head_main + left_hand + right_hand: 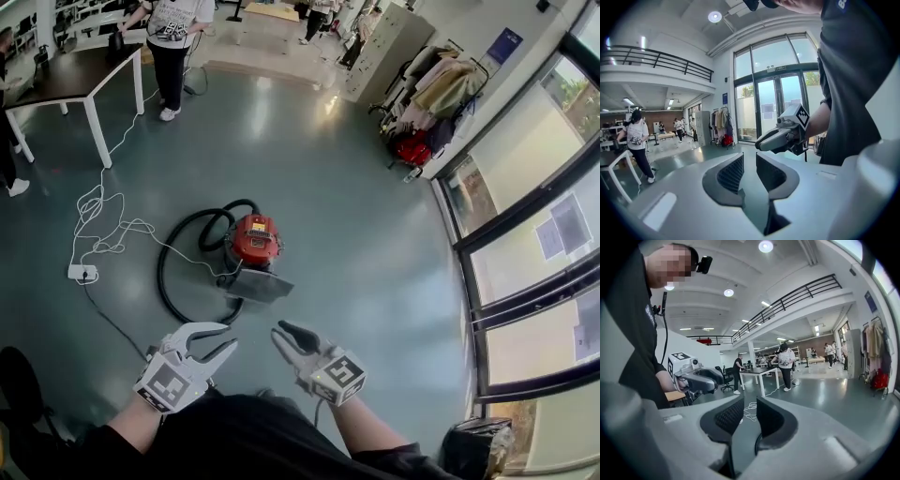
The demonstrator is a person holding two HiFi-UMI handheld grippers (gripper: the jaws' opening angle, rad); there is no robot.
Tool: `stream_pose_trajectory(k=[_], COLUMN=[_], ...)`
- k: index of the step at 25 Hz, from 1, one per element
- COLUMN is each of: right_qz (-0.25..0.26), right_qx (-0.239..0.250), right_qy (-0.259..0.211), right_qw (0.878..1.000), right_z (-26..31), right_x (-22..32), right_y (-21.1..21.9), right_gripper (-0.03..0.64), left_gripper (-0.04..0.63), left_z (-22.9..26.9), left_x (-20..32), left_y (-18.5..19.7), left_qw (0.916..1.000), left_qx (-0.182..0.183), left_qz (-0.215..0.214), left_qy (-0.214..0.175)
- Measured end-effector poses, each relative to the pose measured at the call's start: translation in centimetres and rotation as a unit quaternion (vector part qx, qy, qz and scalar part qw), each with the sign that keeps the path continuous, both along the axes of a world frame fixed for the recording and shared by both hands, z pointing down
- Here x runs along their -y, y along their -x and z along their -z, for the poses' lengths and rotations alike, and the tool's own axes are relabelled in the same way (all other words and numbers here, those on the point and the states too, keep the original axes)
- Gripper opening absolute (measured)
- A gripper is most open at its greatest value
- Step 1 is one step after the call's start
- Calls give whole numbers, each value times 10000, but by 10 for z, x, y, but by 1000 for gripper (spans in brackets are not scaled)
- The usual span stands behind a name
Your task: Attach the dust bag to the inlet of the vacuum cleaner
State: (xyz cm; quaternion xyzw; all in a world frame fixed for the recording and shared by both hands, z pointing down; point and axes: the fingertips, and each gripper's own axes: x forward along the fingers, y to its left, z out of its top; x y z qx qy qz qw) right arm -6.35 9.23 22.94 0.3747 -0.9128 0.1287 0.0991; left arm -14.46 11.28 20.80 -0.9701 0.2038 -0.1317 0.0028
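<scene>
1. Tools. My left gripper (228,337) and right gripper (277,333) sit side by side at the bottom of the head view, tips pointing up-frame. In each gripper view the jaws stand apart, with only floor and room showing in the gap. Both are released and empty.
2. Task's thing. The vacuum (253,239) stands on the floor at frame centre, red top upward. Its black hose (172,272) loops round its left side. A flat grey piece (260,286) lies touching its near side. This may be the dust bag or an opened lid; I cannot tell which. I cannot make out the inlet from this height.
3. Surroundings. A white cable (98,216) trails from a strip (82,272) at left of frame and passes close to the hose.
4. Step in hand. I judge this to be the approach. Nothing is gripped, both grippers are well apart from the vacuum, and no bag sits on any inlet that I can see.
5. Next move. It calls for closing on the vacuum and getting low enough to identify the bag and the inlet. One gripper should then take the bag by its stiff collar while the other steadies the body. The collar opening must line up squarely with the inlet before any push.
6. Caution. The hose loop and cable lie on the left of the approach, so a line from the near right looks cleaner.
</scene>
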Motion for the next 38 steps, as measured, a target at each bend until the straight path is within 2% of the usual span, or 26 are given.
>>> stream_pose_trajectory(k=[8, 12, 15, 18, 21, 25, 29, 33, 38], right_qz=[246, 257, 247, 269, 277, 216, 311, 164, 85], right_qx=[350, 583, 754, 827, 842, 833, 849, 813, 831], right_qy=[-67, 113, 121, 67, -76, -241, -438, -812, -695], right_qw=[9991, 9979, 9968, 9962, 9960, 9960, 9949, 9932, 9941], right_z=[7, 5, 8, 20, 40, 52, 63, 75, 74], right_x=[-55, -89, -105, -120, -135, -159, -166, -166, -176], right_y=[-35, -64, -70, -63, -49, -23, -1, 9, 22], right_gripper=[72, 56, 32, 19, -2, -6, -6, -6, -6], left_gripper=[101, 98, 81, 63, 23, 18, 17, 17, 17], left_z=[6, 9, 11, 10, 12, 22, 42, 53, 53], left_x=[-62, -87, -102, -117, -129, -146, -148, -149, -157], left_y=[-37, -67, -79, -85, -86, -76, -58, -50, -46], left_qw=[9996, 9988, 9986, 9986, 9976, 9969, 9951, 9941, 9942], left_qx=[165, 109, 92, 52, -210, -443, -740, -930, -974], left_qz=[216, 444, 499, 476, 478, 209, 232, 184, -20], left_qy=[107, 152, 141, 241, 448, 615, 609, 534, 460])
